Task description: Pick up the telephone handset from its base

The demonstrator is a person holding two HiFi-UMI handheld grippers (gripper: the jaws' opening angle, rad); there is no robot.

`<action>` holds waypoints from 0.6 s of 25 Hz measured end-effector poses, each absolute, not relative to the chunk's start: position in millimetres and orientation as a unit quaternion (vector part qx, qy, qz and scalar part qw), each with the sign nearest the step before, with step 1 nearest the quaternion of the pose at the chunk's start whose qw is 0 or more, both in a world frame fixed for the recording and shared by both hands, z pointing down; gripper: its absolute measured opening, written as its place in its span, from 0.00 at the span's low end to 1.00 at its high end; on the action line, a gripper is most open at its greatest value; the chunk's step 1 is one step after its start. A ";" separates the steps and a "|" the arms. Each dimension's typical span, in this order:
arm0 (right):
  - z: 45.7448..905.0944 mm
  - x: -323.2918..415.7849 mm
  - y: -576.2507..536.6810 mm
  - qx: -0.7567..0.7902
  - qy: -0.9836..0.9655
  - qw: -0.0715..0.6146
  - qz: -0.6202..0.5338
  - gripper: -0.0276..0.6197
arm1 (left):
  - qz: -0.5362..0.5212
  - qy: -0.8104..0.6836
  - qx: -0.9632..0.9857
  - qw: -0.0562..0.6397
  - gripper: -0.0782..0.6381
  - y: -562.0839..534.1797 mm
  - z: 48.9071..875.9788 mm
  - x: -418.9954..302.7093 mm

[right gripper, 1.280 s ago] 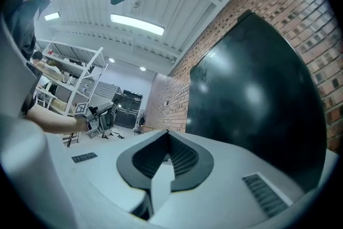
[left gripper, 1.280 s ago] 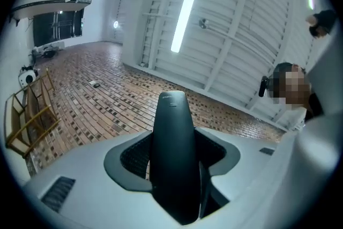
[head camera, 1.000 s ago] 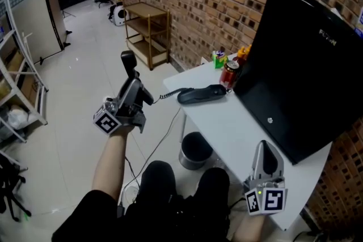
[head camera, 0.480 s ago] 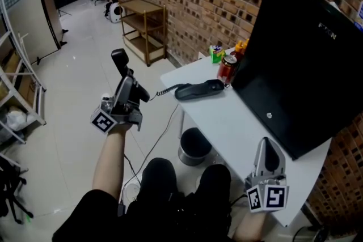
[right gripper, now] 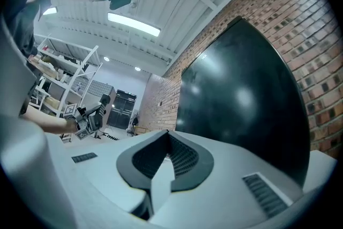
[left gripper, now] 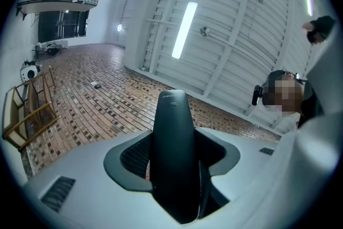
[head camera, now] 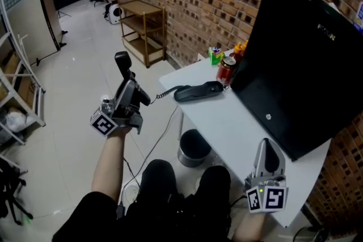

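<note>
Handset lifted off, left gripper clamping it.
Head view: left gripper (head camera: 128, 89) is holding the handset (head camera: 123, 63) upright, well apart from the base (head camera: 199, 92) on the table (head camera: 241, 136). Left gripper view: jaws are pinching it. Right gripper view: right gripper (right gripper: 159, 171) is idling, closed on nothing. The pick-up looks done, so next it is likely just keeping grip.

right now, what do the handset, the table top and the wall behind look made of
Handset: likely black plastic, smooth with a soft sheen. Table top: white laminate or painted board, flat and even; which one is unclear. Wall: bare brick, mortar joints showing.
</note>
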State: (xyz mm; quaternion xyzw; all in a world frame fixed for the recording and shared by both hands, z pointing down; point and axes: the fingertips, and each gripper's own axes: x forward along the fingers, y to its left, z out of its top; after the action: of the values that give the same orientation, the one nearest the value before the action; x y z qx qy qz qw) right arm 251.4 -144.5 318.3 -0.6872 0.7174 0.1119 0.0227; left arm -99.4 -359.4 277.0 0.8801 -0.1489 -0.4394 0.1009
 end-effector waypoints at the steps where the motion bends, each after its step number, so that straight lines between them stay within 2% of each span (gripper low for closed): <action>1: 318.5 252.0 -144.6 -0.688 0.716 0.021 0.113 0.06 | -0.437 -0.148 0.881 0.099 0.46 -359.0 276.9 -98.3; 15: 322.2 256.3 -141.9 -0.699 0.705 0.009 0.119 0.06 | -0.425 -0.163 0.885 0.096 0.46 -357.6 283.0 -95.2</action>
State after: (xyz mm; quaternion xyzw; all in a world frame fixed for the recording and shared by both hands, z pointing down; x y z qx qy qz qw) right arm 256.3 -141.9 322.2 -0.6994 0.7048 0.1186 0.0090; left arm -95.2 -357.6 283.0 0.8853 -0.1634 -0.4246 0.0957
